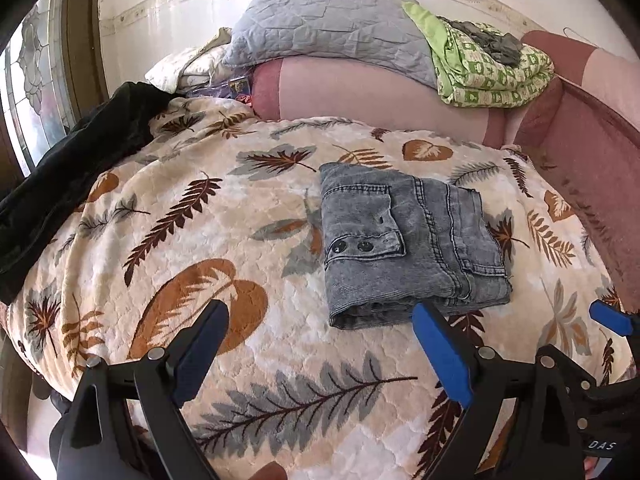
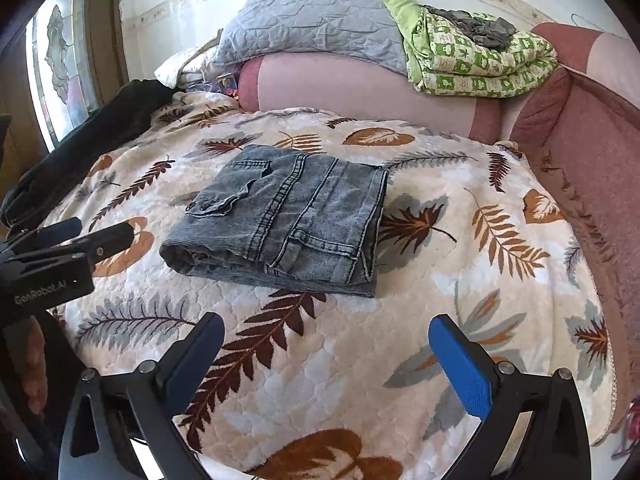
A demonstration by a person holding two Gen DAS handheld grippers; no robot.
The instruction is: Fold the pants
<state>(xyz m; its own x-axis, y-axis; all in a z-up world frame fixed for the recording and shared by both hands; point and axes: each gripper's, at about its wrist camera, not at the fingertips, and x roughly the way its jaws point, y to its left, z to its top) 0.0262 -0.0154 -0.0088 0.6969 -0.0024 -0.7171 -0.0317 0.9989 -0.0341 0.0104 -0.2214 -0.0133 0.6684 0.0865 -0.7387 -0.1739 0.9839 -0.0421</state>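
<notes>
Grey denim pants (image 1: pixel 408 240) lie folded into a compact rectangle on a cream leaf-print blanket (image 1: pixel 200 240); they also show in the right wrist view (image 2: pixel 284 220). My left gripper (image 1: pixel 320 320) is open and empty, just in front of the pants' near edge. My right gripper (image 2: pixel 326 340) is open and empty, a little in front of the pants. The right gripper's blue fingertip (image 1: pixel 610 318) shows at the right edge of the left wrist view. The left gripper (image 2: pixel 80 236) shows at the left of the right wrist view.
A dark garment (image 1: pixel 72 176) lies along the blanket's left edge. At the back are a pink bolster (image 1: pixel 380 92), a grey quilted pillow (image 1: pixel 328 24) and a green patterned quilt (image 1: pixel 488 68). A pink padded side (image 2: pixel 580 152) runs along the right. A window (image 2: pixel 60 60) is at left.
</notes>
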